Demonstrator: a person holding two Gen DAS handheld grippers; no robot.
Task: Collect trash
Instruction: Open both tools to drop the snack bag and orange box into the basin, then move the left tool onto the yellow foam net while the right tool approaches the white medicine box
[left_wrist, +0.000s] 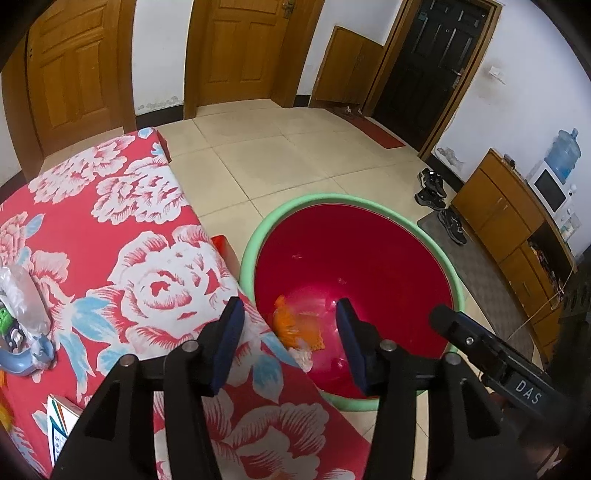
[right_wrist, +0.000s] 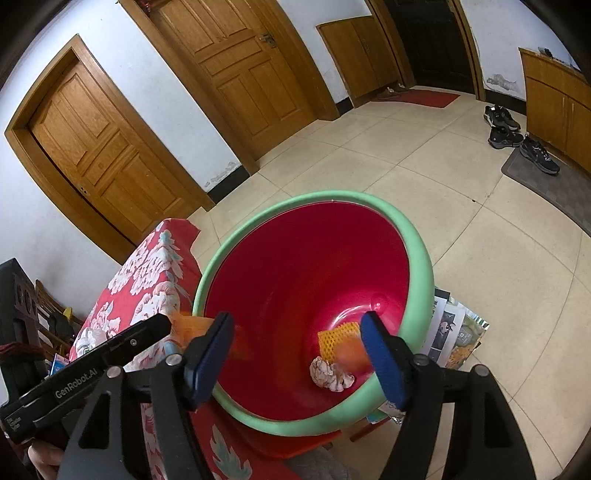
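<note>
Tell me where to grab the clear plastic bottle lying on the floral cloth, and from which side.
Grip the clear plastic bottle across its middle, coming from above. It lies on its side on the floral cloth, so its rounded body is exposed on top; its lower end sits among clutter.

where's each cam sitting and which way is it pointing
Left wrist: on the left gripper, angled down over the floral-cloth table edge into the red basin; own blue pads open, right gripper intruding at right.
Right wrist: on the right gripper, angled down into the basin; own pads open, left gripper at left, a bit of hand at the bottom-left corner.
Shared: basin, orange trash, table, wooden doors, shoes.
</note>
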